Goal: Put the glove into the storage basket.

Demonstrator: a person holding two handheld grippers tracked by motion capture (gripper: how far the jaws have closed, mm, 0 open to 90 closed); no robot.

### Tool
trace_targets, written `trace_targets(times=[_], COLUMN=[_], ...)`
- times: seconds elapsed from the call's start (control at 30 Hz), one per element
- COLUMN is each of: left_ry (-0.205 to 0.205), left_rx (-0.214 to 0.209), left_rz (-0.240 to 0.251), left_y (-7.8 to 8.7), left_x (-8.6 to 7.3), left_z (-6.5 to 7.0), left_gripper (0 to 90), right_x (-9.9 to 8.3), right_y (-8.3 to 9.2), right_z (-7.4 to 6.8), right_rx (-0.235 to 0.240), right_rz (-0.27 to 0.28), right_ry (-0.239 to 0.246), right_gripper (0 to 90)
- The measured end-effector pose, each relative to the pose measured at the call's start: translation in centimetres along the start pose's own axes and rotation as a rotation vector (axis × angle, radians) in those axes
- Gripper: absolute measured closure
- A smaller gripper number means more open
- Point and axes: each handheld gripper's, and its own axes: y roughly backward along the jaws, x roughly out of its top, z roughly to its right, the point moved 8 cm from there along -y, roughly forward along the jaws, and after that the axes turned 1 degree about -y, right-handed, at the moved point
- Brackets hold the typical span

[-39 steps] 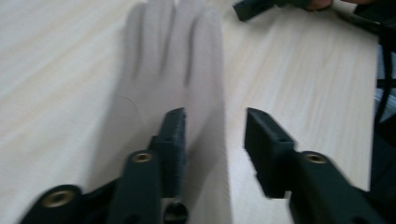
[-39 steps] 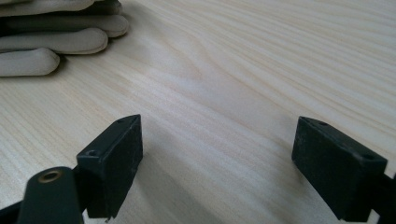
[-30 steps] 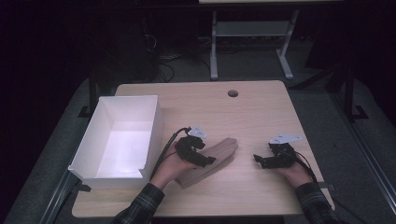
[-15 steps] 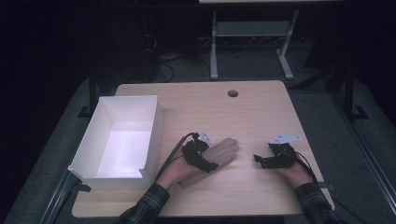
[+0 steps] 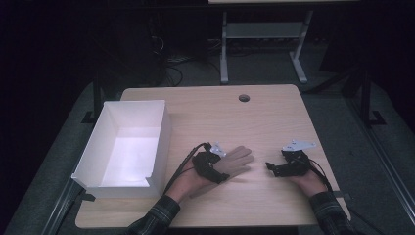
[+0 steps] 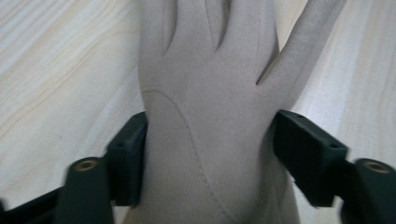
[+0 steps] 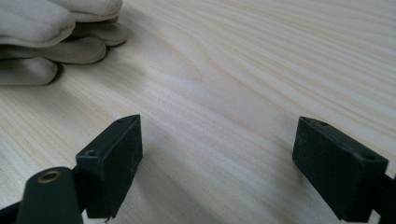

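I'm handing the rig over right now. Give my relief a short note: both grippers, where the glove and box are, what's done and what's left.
Left gripper: jaws have just been closing around the beige glove at its palm, pads at both edges; a firm grip isn't certain.
Right gripper: open, holding nothing, low over the table, glove fingertips ahead of it.
Glove lies flat near the front edge. White box stands left, nothing in it.
Done: glove straddled. Probably left: finish the grip, lift, move it to the box.

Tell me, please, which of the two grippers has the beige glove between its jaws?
The left gripper: its jaws, which have just been closing, flank the glove at the palm. The right gripper has only bare table between its open jaws.
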Motion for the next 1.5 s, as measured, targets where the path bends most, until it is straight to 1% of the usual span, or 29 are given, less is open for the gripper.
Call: trace_targets(times=[0.03,0.1,0.13,0.17,0.2,0.3,0.33,0.43,0.53,0.6,0.63,0.73,0.8,0.87,0.9,0.93,0.97,1.1,1.27,1.3,1.33,1.5], left_ry=[-0.004,-0.009,-0.002,0.006,0.006,0.009,0.027,0.048,0.082,0.087,0.097,0.109,0.106,0.109,0.119,0.117,0.126,0.127,0.116,0.106,0.110,0.107], left_rx=[-0.014,-0.035,-0.051,-0.054,-0.054,-0.061,-0.068,-0.090,-0.109,-0.111,-0.113,-0.111,-0.102,-0.097,-0.094,-0.092,-0.088,-0.083,-0.075,-0.073,-0.069,-0.066], left_rz=[-0.004,-0.013,-0.008,-0.002,-0.002,-0.013,-0.004,-0.006,0.005,0.005,0.012,0.025,0.027,0.028,0.029,0.026,0.035,0.047,0.055,0.049,0.054,0.069], left_y=[0.1,0.3,0.3,0.2,0.2,0.4,0.4,0.6,0.9,1.2,1.4,2.1,2.6,3.2,3.4,3.7,4.1,5.5,7.2,7.5,7.8,9.5], left_x=[0.0,-0.1,0.0,0.1,0.1,0.1,0.1,0.1,0.3,0.5,0.6,1.1,1.5,1.9,2.1,2.3,2.7,3.8,5.2,5.4,5.7,6.7], left_z=[0.1,0.3,0.6,0.8,0.8,0.8,0.8,0.7,0.5,0.3,0.4,0.2,0.0,-0.2,-0.2,-0.2,-0.2,-0.3,-0.3,-0.4,-0.4,-0.8], left_gripper=[37.6,48.8,53.5,58.9,60.8,62.7,63.4,64.3,64.5,64.6,64.6,64.9,65.0,65.0,65.0,65.0,65.0,65.0,64.9,64.9,64.9,65.0], right_x=[0.0,0.0,0.0,0.0,0.0,0.0,0.0,0.0,0.0,0.0,0.0,0.0,0.0,0.0,0.0,0.0,0.0,0.0,0.0,0.0,0.0,0.0], right_y=[0.0,0.0,0.0,0.0,0.0,0.0,0.0,0.0,0.0,0.0,0.0,0.0,0.0,0.0,0.0,0.0,0.0,0.0,0.0,0.0,0.0,0.0], right_z=[0.0,0.0,0.0,0.0,0.0,0.0,0.0,0.0,0.0,0.0,0.0,0.0,0.0,0.0,0.0,0.0,-0.1,-0.1,-0.1,-0.1,-0.1,-0.2], right_rx=[0.000,0.000,0.000,0.000,0.000,0.000,0.000,0.000,-0.001,0.000,0.000,0.001,0.003,0.003,0.004,0.004,0.005,0.006,0.009,0.009,0.010,0.011], right_rz=[-0.001,0.000,-0.001,0.000,0.000,0.000,0.000,0.000,0.002,0.003,0.003,0.003,0.001,0.001,0.001,0.001,0.003,0.003,0.002,0.001,0.002,0.000], right_ry=[-0.002,0.000,-0.001,0.000,0.000,0.000,-0.001,0.000,-0.001,-0.001,-0.002,0.001,0.005,0.005,0.005,0.006,0.004,0.002,0.003,0.003,0.003,0.008], right_gripper=[15.5,15.6,15.6,15.6,15.6,15.6,15.6,15.5,15.5,15.6,15.5,15.6,15.6,15.6,15.6,15.6,15.6,15.6,15.6,15.5,15.5,15.5])
